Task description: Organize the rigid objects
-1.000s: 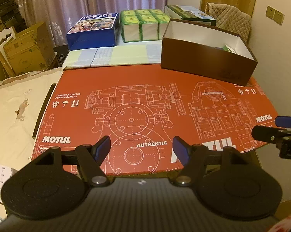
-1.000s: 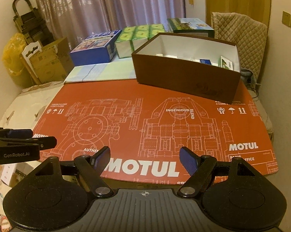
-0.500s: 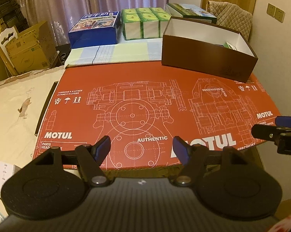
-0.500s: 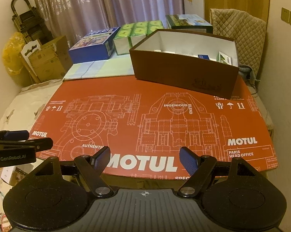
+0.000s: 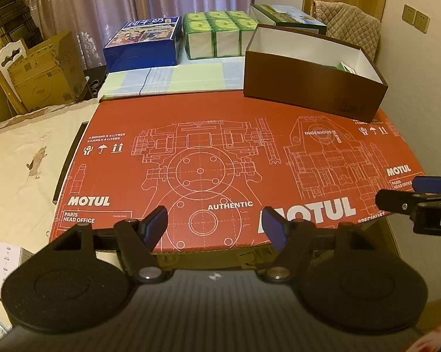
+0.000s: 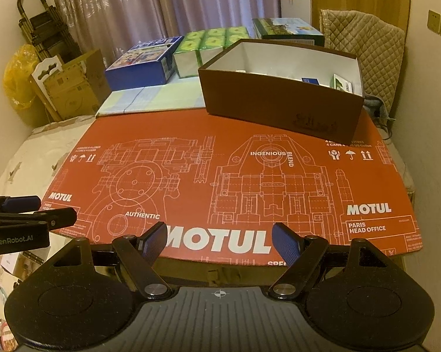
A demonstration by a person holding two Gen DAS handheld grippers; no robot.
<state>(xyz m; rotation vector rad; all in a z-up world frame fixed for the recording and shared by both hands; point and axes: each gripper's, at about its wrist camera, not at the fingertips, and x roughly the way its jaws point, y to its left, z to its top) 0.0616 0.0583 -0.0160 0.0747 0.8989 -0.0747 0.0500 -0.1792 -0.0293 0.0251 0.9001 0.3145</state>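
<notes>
Both hand-held grippers hung empty: left hand-held gripper point(image 5: 214, 224) and right hand-held gripper point(image 6: 219, 239) with jaws parted, nothing between the blue pads, poised over the near edge of the red Motul cardboard sheet point(image 5: 220, 146). That sheet looked bare. Brown open box point(image 6: 282, 108) sat at its far right corner; small packets point(image 6: 342, 83) showed inside against the box's right end wall. Blue box point(image 5: 144, 44), green tissue packs point(image 5: 217, 38) and a green-lidded box point(image 5: 287, 17) stood beyond the far edge. Judgement: sorting looked nearly done or between rounds. Next pick would want a high approach over the brown box's rim, jaws squared to a flat face, and one hand-held gripper kept clear of the other.
</notes>
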